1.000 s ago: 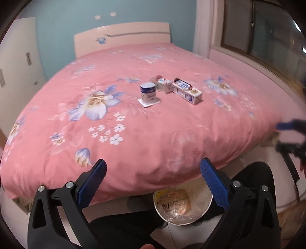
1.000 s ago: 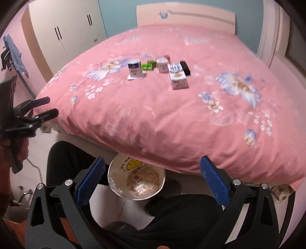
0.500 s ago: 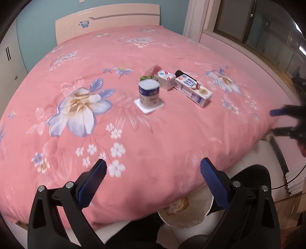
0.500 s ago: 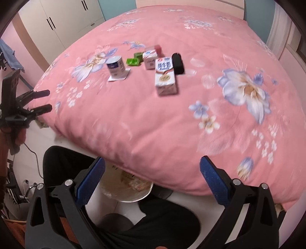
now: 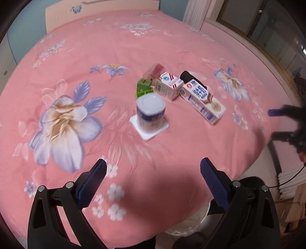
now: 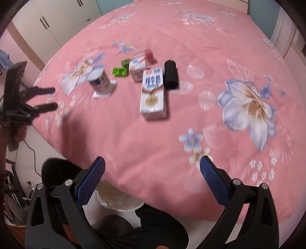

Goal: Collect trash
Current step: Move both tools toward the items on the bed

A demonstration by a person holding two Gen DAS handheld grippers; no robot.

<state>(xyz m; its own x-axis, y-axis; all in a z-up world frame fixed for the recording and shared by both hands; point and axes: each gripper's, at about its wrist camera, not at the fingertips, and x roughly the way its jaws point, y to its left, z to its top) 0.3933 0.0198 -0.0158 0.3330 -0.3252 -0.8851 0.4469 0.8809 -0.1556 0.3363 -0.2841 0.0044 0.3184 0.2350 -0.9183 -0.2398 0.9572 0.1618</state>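
Trash lies in a cluster on the pink bed: a blue and white cup (image 5: 151, 113) upside down on its square lid, a small white carton (image 5: 168, 85), a long milk carton (image 5: 202, 98), a black cylinder (image 5: 188, 76), green pieces (image 5: 143, 86) and a red box (image 5: 155, 70). The same items show in the right wrist view: cup (image 6: 99, 81), long carton (image 6: 153, 92), cylinder (image 6: 170, 73). My left gripper (image 5: 153, 178) is open and empty, short of the cup. My right gripper (image 6: 153, 177) is open and empty, short of the long carton.
A white bin (image 6: 118, 203) with a liner stands on the floor under the bed's near edge, partly hidden by the quilt; its rim also shows in the left wrist view (image 5: 191, 222). White wardrobes (image 6: 63, 17) stand to the left. A window sill (image 5: 248, 44) runs along the right.
Both grippers have moved up and forward over the bed, so the trash looks nearer and the bin has slipped mostly out of sight. Both stay open.
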